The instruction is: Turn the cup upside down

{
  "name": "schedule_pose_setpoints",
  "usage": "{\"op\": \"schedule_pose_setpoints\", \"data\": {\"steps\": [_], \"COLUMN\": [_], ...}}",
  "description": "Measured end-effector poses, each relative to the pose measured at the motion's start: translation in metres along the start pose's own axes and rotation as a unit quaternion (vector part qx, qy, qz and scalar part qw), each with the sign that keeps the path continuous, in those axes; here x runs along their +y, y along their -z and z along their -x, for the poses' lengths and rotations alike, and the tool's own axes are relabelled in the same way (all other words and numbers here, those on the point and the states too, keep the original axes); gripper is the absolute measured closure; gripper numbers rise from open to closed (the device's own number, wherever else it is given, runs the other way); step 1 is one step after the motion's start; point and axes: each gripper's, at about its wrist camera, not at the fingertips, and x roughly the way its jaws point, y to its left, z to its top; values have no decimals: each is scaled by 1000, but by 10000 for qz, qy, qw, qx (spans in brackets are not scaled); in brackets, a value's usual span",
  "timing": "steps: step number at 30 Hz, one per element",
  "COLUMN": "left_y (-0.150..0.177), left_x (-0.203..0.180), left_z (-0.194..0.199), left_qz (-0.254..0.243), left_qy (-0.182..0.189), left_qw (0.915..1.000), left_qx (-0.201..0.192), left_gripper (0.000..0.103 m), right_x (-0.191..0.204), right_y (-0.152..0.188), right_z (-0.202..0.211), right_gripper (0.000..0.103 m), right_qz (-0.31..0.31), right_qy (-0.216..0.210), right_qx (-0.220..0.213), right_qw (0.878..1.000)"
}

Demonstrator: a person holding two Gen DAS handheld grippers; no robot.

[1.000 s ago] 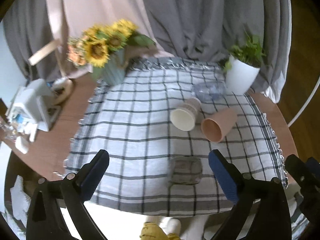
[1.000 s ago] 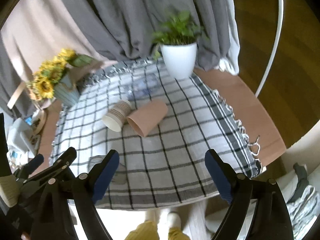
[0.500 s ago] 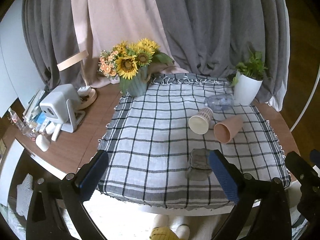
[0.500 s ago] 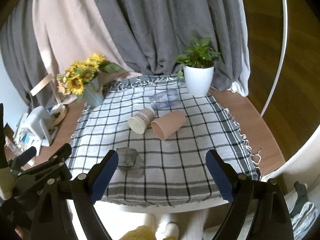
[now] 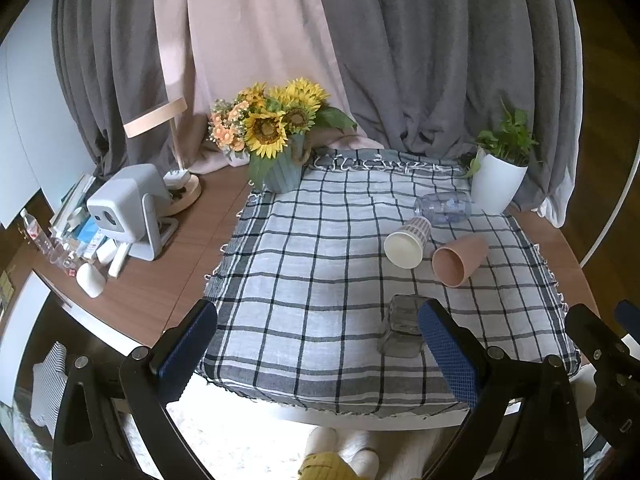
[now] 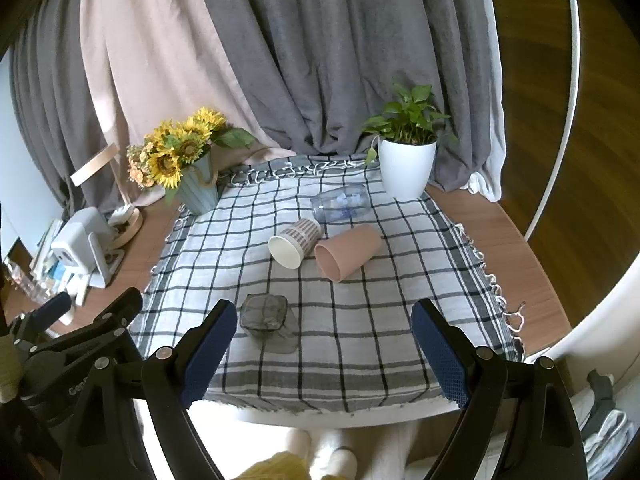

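Several cups lie on their sides on a checked cloth (image 5: 320, 280): a white paper cup (image 5: 408, 238) (image 6: 294, 242), a pink cup (image 5: 460, 260) (image 6: 348, 252), a clear blue-printed cup (image 5: 442, 206) (image 6: 340, 208) behind them, and a smoky grey glass (image 5: 402, 332) (image 6: 270, 322) nearest the front edge. My left gripper (image 5: 316, 356) is open and empty, held before the table's front edge. My right gripper (image 6: 320, 360) is open and empty, beside it to the right. Neither touches a cup.
A sunflower vase (image 5: 280, 148) stands at the cloth's back left corner and a white potted plant (image 5: 500, 180) at the back right. A white device (image 5: 128, 208), a lamp base and small clutter sit on the wooden table at left. Curtains hang behind.
Both grippers have drawn back and up from the table, so the cups look smaller and farther. Both stay open. No cup has moved.
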Motion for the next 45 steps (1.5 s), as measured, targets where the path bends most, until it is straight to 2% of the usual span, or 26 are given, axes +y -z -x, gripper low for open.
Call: {"op": "schedule_pose_setpoints", "data": {"steps": [45], "left_y": [-6], "left_x": [-6], "left_z": [0], "left_qz": [27], "left_qy": [-39], "left_qw": [9999], "left_qx": [-112], "left_gripper": [1], "right_x": [-3], "right_y": [-7], "right_z": [1], "right_gripper": [14], "right_qz": [65], "right_qy": [84], "right_qx": [-140], "right_qw": [9998]}}
